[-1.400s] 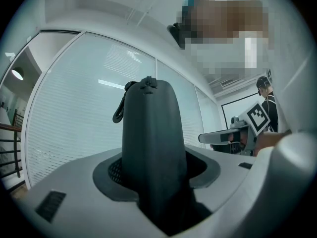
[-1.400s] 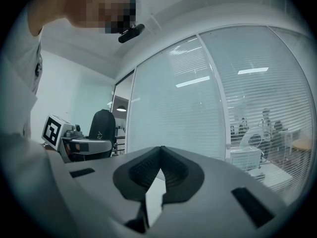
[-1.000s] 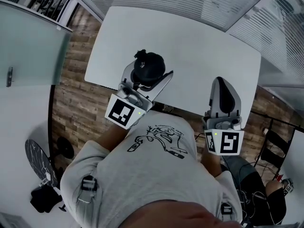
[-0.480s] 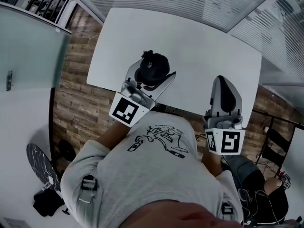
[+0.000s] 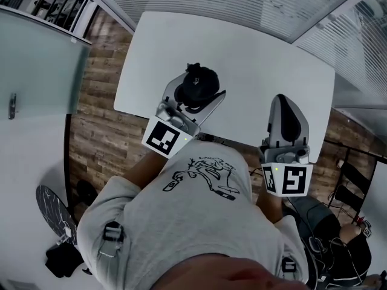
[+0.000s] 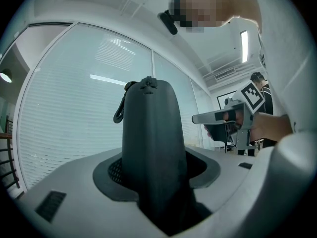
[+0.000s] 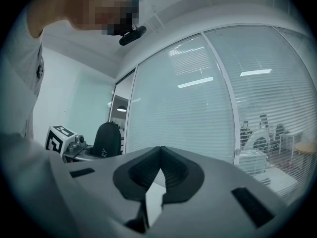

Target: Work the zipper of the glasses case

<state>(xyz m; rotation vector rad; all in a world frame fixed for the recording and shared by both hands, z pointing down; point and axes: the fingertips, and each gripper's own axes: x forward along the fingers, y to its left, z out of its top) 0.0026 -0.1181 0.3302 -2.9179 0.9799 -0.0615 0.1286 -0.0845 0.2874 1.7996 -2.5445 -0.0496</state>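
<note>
- Left gripper (image 5: 196,98): clamping the black glasses case (image 6: 153,143) between its pads and holding it upright above the near edge of the white table (image 5: 254,47).
- Zipper pull loop (image 6: 119,110): hanging at the case's top end, untouched.
- Right gripper (image 5: 285,104): pressed together on nothing, hovering well apart from the case.
- Step, as judged: presenting the case. The next move is calling for the right claw to spread and pinch that pull.

Black glasses case (image 6: 151,148) in light grey left tool (image 5: 203,86). Same grey on right tool (image 5: 285,101), dark pads (image 7: 181,175) inside. Black-and-white square markers on both cubes. White table (image 5: 260,53) beneath; brown plank floor (image 5: 97,125) beside left tool.
</note>
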